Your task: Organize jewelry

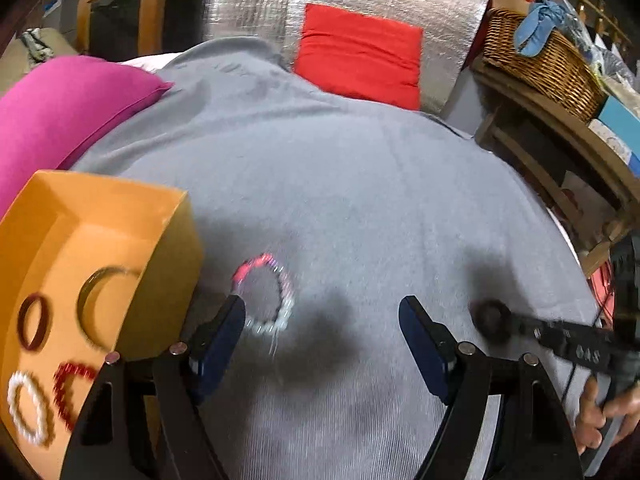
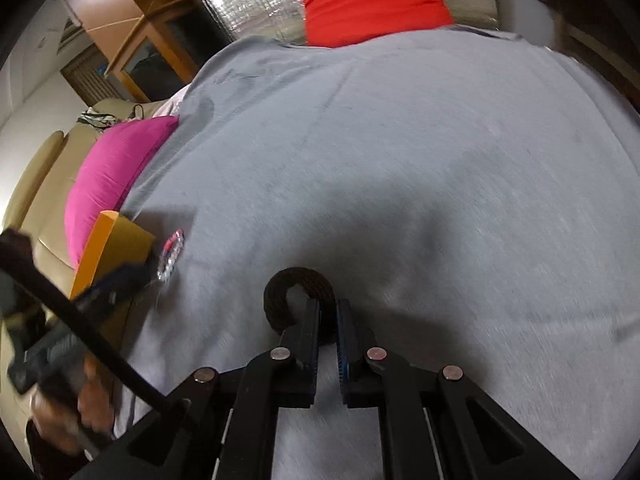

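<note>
A lived-in home room, likely a bedroom or sitting room; a grey blanket (image 1: 320, 184) covers a soft surface with a pink cushion (image 1: 60, 116) and red cushion (image 1: 360, 60); a wicker basket (image 1: 540, 60), wooden cabinet (image 1: 120, 12) and beige sofa (image 2: 44, 184) stand around.

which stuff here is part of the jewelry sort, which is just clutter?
Job:
- orange box, four bangles inside
- beaded bracelet on the grey cloth
- dark bangle, pinched by right gripper
- left gripper, open, empty

Clutter:
- pink cushion
- red cushion
- wicker basket
</note>
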